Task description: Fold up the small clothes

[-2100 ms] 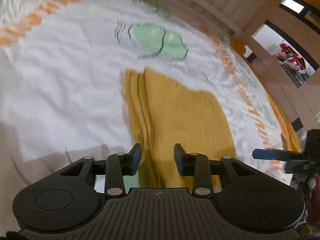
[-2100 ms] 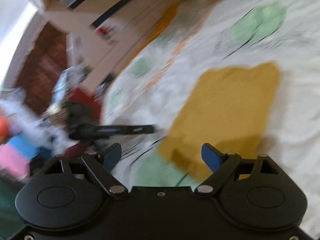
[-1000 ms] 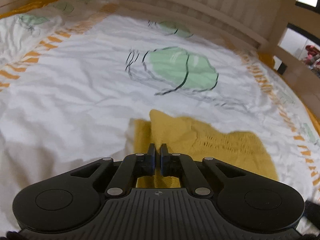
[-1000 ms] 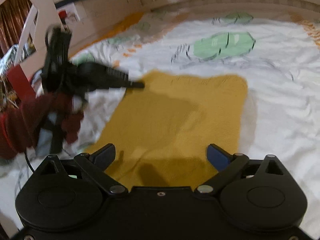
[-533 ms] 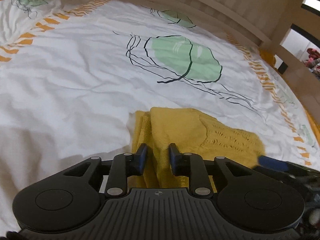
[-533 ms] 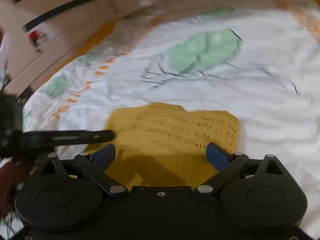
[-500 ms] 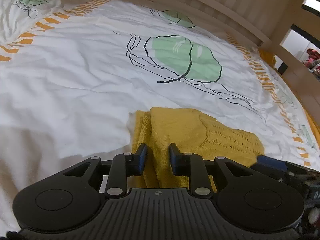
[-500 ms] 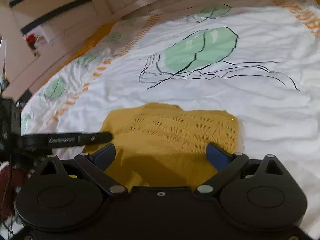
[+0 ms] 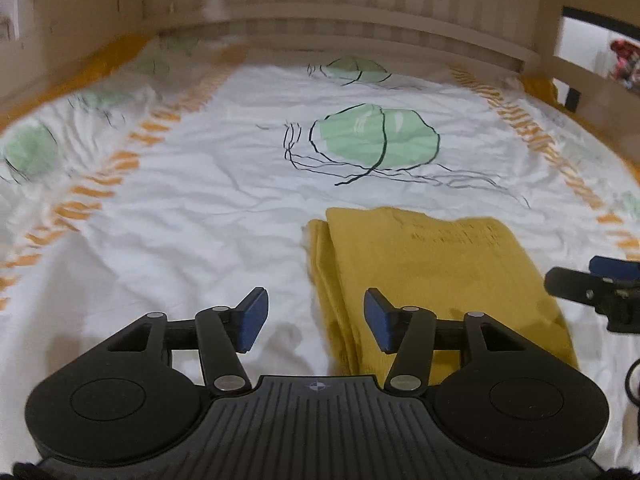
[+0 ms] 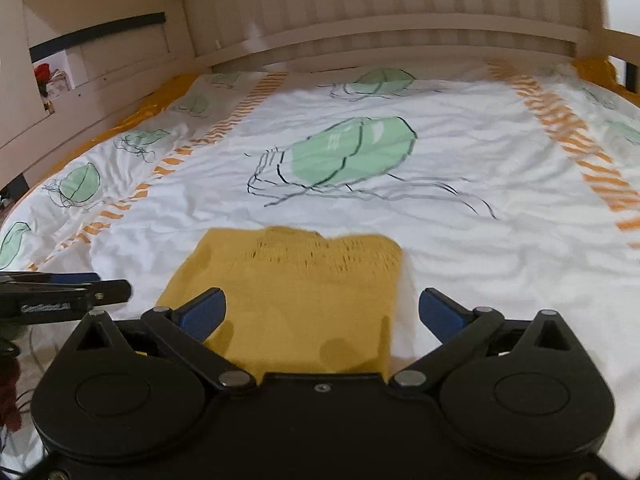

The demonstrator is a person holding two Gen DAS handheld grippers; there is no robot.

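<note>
A folded mustard-yellow knit garment (image 9: 432,276) lies flat on the white bedsheet (image 9: 180,216); it also shows in the right wrist view (image 10: 296,300). My left gripper (image 9: 316,318) is open and empty, just above the garment's left folded edge, not touching it. My right gripper (image 10: 320,314) is wide open and empty, hovering over the garment's near end. The right gripper's fingertip (image 9: 576,280) shows at the right edge of the left wrist view, and the left gripper's finger (image 10: 68,292) at the left of the right wrist view.
The sheet has green leaf prints (image 9: 376,140) and orange striped bands (image 9: 100,184). A wooden slatted bed rail (image 9: 360,24) closes the far end, with wooden side rails (image 10: 100,92) on the left. Cables and red fabric (image 10: 10,400) lie at the near left.
My left gripper has opened, let go of the garment's folded edge and drawn back to the left. The garment now lies flat, folded. My right gripper stayed open and drew back slightly.
</note>
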